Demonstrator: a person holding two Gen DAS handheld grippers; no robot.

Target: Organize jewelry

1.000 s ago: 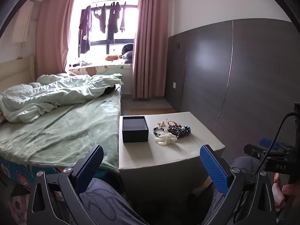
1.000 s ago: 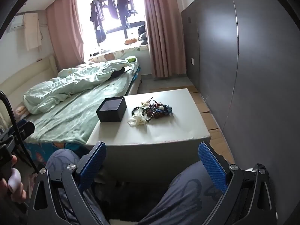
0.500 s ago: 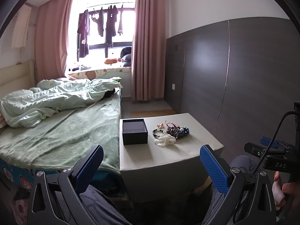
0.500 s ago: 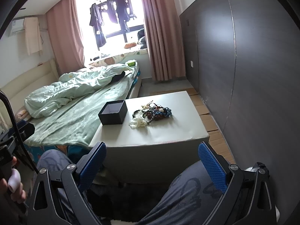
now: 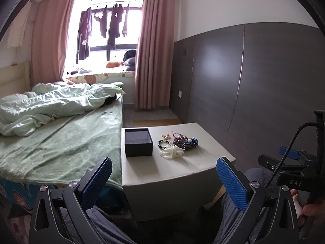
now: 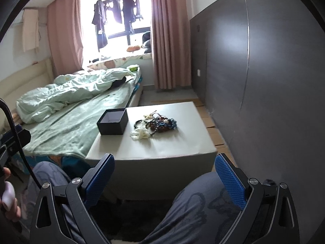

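Left wrist view showed, from left to right, the bed point(image 5: 61, 142) with its rumpled pale-green duvet, then the low pale bench point(image 5: 178, 174) set against the bed's right side, then the dark wall panel. On the bench the black box point(image 5: 138, 142) sat open and empty at the left, and just to its right lay the jewelry pile point(image 5: 178, 144): a dark beaded bracelet point(image 5: 163, 144) nearest the box, a whitish translucent piece point(image 5: 171, 153) at the near edge, a small gold-toned item point(image 5: 166, 136) at the far edge, and reddish-brown and blue bead strands point(image 5: 185, 142) heaped together on the right. The left tongs point(image 5: 162, 181) were spread wide and held nothing, hanging well short of the bench above the person's lap; the right tongs point(image 6: 163, 177) were likewise wide apart and empty, with the pile point(image 6: 156, 125) ahead and slightly left of them. These pieces looked light, limp and smooth, likely to drape and slide rather than hold shape, and the heaped strands seemed tangled, so lifting one might drag its neighbours. The dark bracelet at the pile's left edge appeared the cleanest first pick, pinched across its beaded cord on the side lying free of the heap.
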